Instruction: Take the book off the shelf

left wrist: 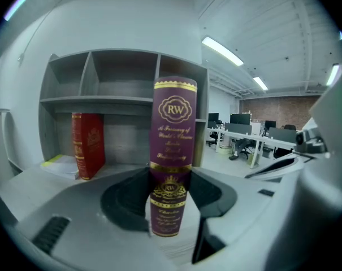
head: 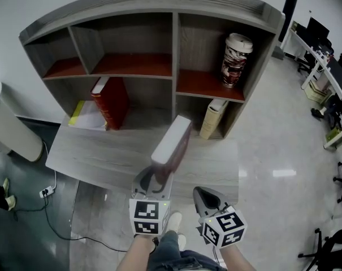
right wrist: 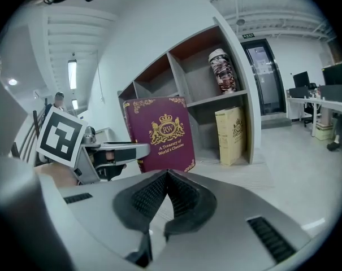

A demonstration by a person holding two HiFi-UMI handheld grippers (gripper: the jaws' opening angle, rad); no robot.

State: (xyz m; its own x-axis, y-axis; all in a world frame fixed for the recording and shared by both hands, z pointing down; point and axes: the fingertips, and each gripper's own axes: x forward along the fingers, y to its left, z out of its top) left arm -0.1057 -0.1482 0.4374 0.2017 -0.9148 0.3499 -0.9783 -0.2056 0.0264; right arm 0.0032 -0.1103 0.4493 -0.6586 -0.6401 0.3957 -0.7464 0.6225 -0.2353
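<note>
A maroon book with gold print (head: pixel 172 145) (left wrist: pixel 172 151) (right wrist: pixel 159 134) stands clear of the shelf, above the table's near part. My left gripper (head: pixel 155 180) (left wrist: pixel 169 205) is shut on the lower end of its spine. My right gripper (head: pixel 207 199) (right wrist: pixel 166 180) hangs to the right of the book, jaws together with nothing between them. The grey shelf unit (head: pixel 173 49) (left wrist: pixel 125 100) (right wrist: pixel 176 78) stands at the back of the table.
A red book (head: pixel 111 101) (left wrist: pixel 87 144) stands in the lower left compartment beside yellow and white papers (head: pixel 83 116). A cream book (head: pixel 213 117) (right wrist: pixel 230 134) leans in the lower right compartment. A patterned cup (head: pixel 236 59) (right wrist: pixel 222 70) stands above it. The grey table (head: pixel 103 157) carries the shelf.
</note>
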